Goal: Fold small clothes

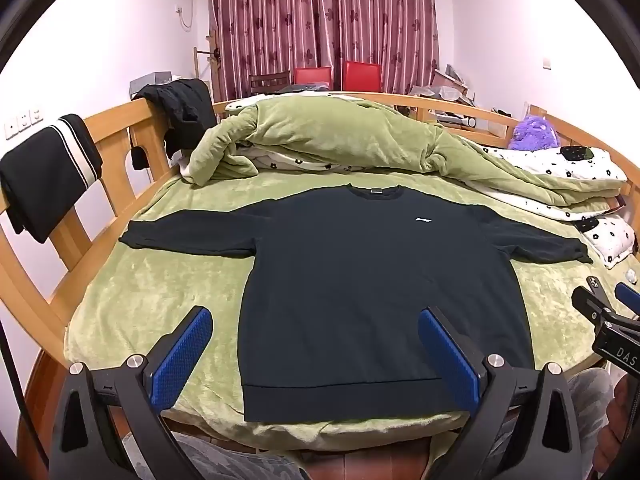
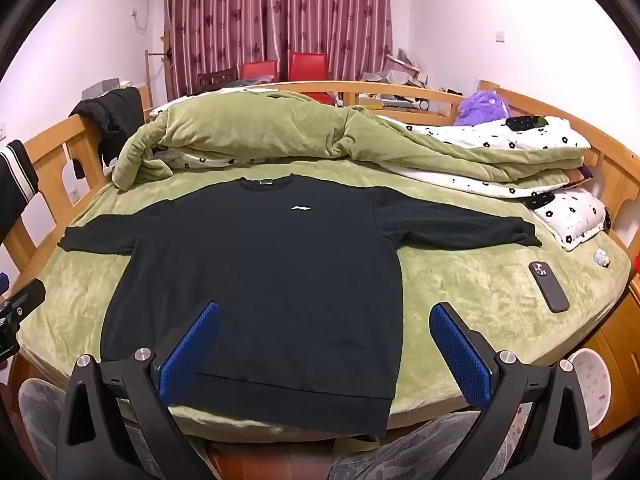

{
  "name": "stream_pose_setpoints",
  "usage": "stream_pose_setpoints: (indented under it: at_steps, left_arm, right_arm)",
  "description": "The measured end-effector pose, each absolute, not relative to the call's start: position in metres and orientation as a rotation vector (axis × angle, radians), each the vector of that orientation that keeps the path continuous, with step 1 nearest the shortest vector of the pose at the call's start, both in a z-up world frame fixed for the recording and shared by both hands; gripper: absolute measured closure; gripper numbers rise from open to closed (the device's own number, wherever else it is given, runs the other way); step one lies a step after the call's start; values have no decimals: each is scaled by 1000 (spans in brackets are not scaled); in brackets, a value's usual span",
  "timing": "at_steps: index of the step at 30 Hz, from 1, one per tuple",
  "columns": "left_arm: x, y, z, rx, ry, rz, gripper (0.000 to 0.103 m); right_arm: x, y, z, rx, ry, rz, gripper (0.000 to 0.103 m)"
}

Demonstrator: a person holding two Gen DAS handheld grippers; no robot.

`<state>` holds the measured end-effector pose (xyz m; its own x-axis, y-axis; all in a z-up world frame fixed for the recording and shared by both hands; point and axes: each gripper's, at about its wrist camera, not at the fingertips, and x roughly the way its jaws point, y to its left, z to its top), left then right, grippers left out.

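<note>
Black cotton-like fabric fills the middle of the bed: a long-sleeved sweatshirt (image 1: pixel 360 272) lies flat and face up on the green plush bedspread (image 1: pixel 160 300), both sleeves stretched out sideways, its neck toward the heaped green quilt (image 1: pixel 320 136) and its ribbed hem at the near edge of the mattress. A small white logo (image 2: pixel 301 209) sits on the chest.

The left tongs (image 1: pixel 316 348) are spread wide, blue ribbed pads (image 1: pixel 184 352) well apart, holding nothing; they hang above the hem, framing the shirt's left lower half, touching no cloth as far as can be told. The right tongs (image 2: pixel 324 346) are likewise wide apart and empty, poised over the hem's right part, one pad over the fabric and the other over bare bedspread.

A dark phone (image 2: pixel 549 287) lies on the bedspread to the right of the shirt, well apart from it. The bed's wooden rail (image 1: pixel 120 128) carries draped dark garments.
</note>
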<state>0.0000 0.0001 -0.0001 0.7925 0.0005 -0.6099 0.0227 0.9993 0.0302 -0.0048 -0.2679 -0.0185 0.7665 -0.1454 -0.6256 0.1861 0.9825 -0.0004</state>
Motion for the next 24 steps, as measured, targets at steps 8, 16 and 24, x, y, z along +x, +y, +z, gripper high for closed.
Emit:
stream_pose_setpoints:
  at_steps: [8, 16, 24]
  left_arm:
    - [-2, 0, 2, 27, 647, -13, 0]
    - [-2, 1, 5, 21, 654, -18, 0]
    - [-4, 7, 5, 18, 645, -11, 0]
  right_arm:
    - [-7, -267, -18, 60, 665, -183, 0]
    - [-9, -268, -14, 59, 663, -181, 0]
    - [-10, -267, -16, 59, 657, -182, 0]
